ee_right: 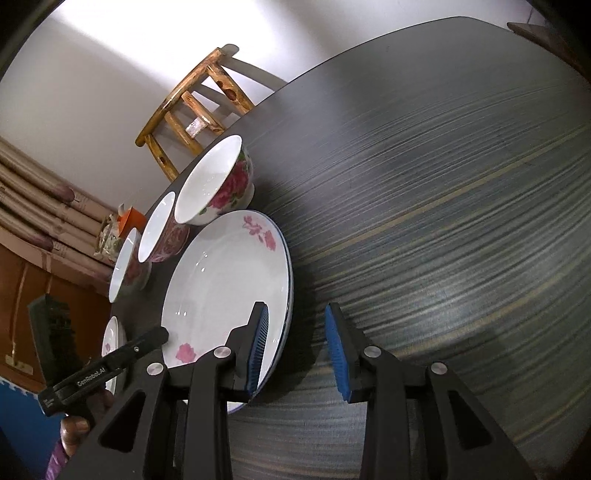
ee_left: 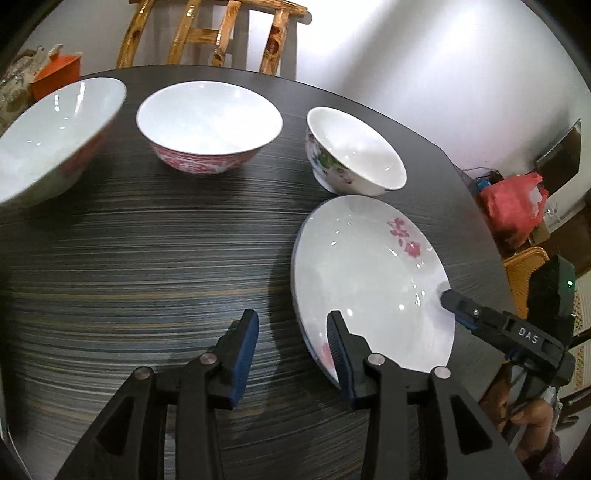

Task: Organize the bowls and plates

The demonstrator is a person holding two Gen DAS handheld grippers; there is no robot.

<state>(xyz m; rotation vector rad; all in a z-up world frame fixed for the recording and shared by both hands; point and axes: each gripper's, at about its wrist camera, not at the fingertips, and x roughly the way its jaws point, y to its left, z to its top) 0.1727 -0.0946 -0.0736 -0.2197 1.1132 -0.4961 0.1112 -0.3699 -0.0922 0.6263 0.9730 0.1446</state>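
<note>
Left wrist view: left tongs (ee_left: 291, 328) low over the dark striped tabletop (ee_left: 147, 258), jaws apart, nothing pinched. Its right finger (ee_left: 338, 343) overlaps the near-left rim of the flowered plate (ee_left: 369, 273); the left finger is over bare tabletop, so the rim sits between the jaws, no squeeze visible. The plate lies flat at right-centre, and a blue-edged rim peeking out below suggests a second plate under it. Right tongs (ee_left: 448, 297) come in from the right, tip at the plate's right rim; touching or just above, cannot tell. Three bowls in a row behind: large bowl (ee_left: 55, 136) far left, red-patterned bowl (ee_left: 208, 125) in the middle, floral bowl (ee_left: 354, 151) just behind the plate. Wooden chair (ee_left: 221, 33) beyond the tabletop, red bag (ee_left: 513, 203) off to the right.

Right wrist view: right tongs (ee_right: 297, 328) parted, empty, straddling the plate's (ee_right: 221, 280) right rim; left finger (ee_right: 258, 332) over the plate, right finger over bare tabletop (ee_right: 443, 221). No clamp seen. Left tongs (ee_right: 162, 334) reach the plate's left edge. Small dish (ee_right: 110, 339) partly hidden at far left.
</note>
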